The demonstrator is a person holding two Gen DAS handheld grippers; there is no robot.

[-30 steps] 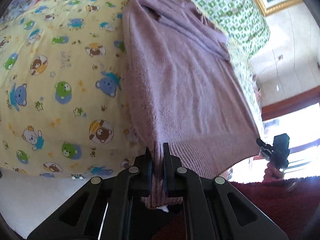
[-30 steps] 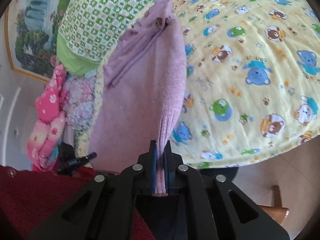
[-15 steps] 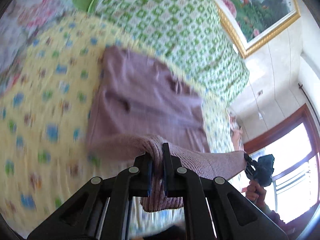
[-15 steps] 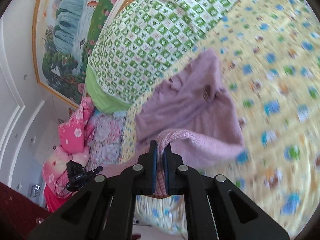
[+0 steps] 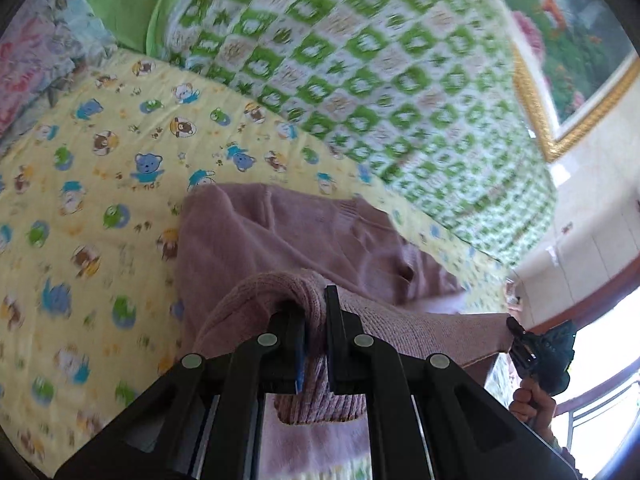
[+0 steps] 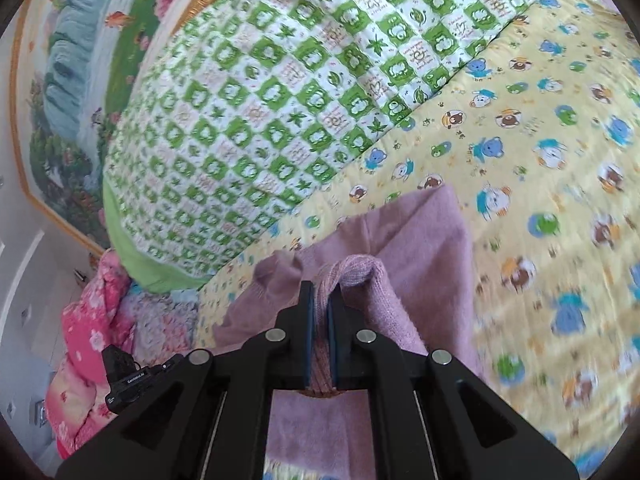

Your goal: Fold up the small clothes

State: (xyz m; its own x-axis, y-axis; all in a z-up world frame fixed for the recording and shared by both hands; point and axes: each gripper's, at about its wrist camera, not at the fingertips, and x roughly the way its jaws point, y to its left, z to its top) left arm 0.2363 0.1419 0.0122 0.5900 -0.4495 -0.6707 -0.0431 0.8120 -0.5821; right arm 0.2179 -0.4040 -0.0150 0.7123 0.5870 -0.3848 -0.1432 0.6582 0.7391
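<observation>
A mauve knitted sweater (image 5: pixel 280 236) lies on a yellow bear-print sheet (image 5: pixel 80 200); it also shows in the right wrist view (image 6: pixel 420 232). My left gripper (image 5: pixel 314 312) is shut on the ribbed hem at one corner. My right gripper (image 6: pixel 319 304) is shut on the other hem corner. Both hold the hem raised above the sweater's upper part, which lies flat on the bed. The hem stretches taut from my left gripper to the right gripper (image 5: pixel 536 350). The sweater's lower body is hidden under the grippers.
A green and white checked quilt (image 6: pixel 280 120) is heaped at the far side of the bed. Pink floral bedding (image 6: pixel 92 320) lies beside it. A framed painting (image 6: pixel 80 60) hangs on the wall. The other gripper (image 6: pixel 124 376) shows in the right wrist view.
Both grippers have lifted the hem and carried it forward over the sweater toward the collar end. The sweater now bends over itself. The views have tilted up toward the quilt and wall.
</observation>
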